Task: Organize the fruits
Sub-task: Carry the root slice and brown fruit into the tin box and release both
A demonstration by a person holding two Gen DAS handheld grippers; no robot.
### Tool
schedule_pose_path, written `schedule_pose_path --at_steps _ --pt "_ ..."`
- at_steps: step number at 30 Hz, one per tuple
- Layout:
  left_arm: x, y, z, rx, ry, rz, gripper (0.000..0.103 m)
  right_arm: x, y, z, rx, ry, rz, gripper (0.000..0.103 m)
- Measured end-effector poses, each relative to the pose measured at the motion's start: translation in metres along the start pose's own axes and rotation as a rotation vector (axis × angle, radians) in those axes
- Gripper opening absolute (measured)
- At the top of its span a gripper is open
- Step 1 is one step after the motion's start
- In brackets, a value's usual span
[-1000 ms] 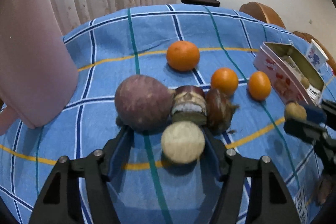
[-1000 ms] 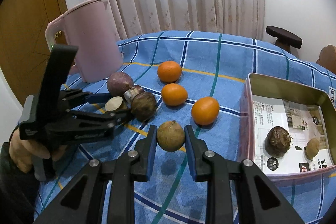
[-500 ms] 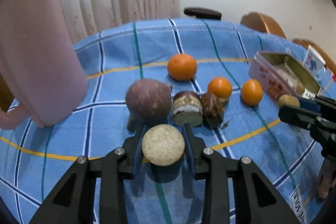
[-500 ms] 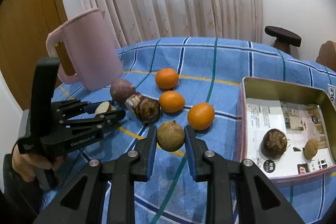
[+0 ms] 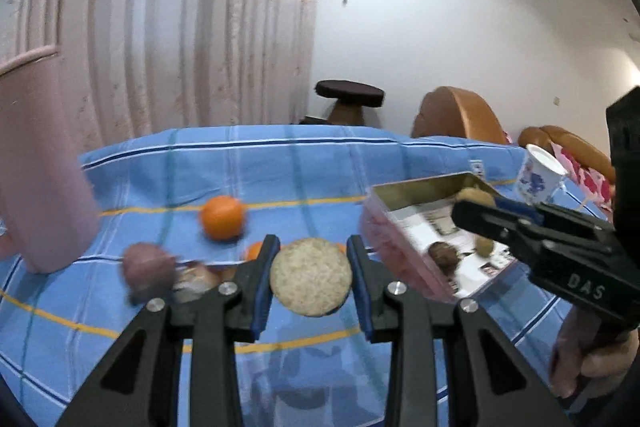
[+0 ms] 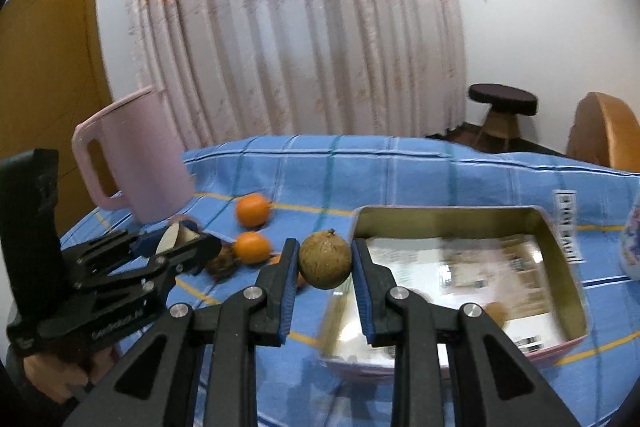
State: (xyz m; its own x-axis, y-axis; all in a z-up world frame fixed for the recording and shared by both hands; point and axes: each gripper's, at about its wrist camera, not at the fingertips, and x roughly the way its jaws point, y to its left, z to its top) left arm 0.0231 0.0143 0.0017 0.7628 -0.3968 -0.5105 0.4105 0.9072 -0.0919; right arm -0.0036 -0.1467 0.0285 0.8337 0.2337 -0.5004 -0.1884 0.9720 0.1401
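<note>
My left gripper [image 5: 311, 277] is shut on a cut taro piece [image 5: 310, 277] with a pale round face, held above the blue checked tablecloth [image 5: 280, 163]. My right gripper [image 6: 325, 264] is shut on a round brown fruit [image 6: 325, 259], held up at the near left edge of the open tin box [image 6: 560, 251]. The tin [image 5: 404, 239] holds a taro [image 5: 442, 254] and a small brown fruit [image 5: 485, 245]. Oranges [image 6: 252, 209] [image 6: 252, 247], a purple tuber [image 5: 147, 267] and other taro pieces [image 6: 221, 261] lie on the cloth.
A pink pitcher [image 6: 136, 163] stands at the table's left. A printed cup [image 5: 538, 175] stands right of the tin. A stool [image 6: 502, 107] and wooden chairs [image 5: 456, 119] stand beyond the table, with curtains behind.
Both grippers have lifted their pieces off the cloth and swung right toward the tin. The left gripper closed on the cut taro piece a second ago.
</note>
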Motion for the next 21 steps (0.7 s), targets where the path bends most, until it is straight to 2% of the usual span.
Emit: schedule_pose_path --at_steps 6,13,21 --pt "0.022 -0.041 0.015 0.021 0.016 -0.05 0.036 -0.011 -0.053 0.005 0.05 -0.032 -0.099 0.028" --pt "0.054 -0.086 0.027 0.049 0.048 -0.057 0.036 -0.015 -0.113 0.006 0.117 -0.03 -0.206 0.028" --pt "0.092 -0.115 0.031 0.055 0.107 -0.029 0.036 0.004 -0.136 -0.002 0.129 0.04 -0.24 0.028"
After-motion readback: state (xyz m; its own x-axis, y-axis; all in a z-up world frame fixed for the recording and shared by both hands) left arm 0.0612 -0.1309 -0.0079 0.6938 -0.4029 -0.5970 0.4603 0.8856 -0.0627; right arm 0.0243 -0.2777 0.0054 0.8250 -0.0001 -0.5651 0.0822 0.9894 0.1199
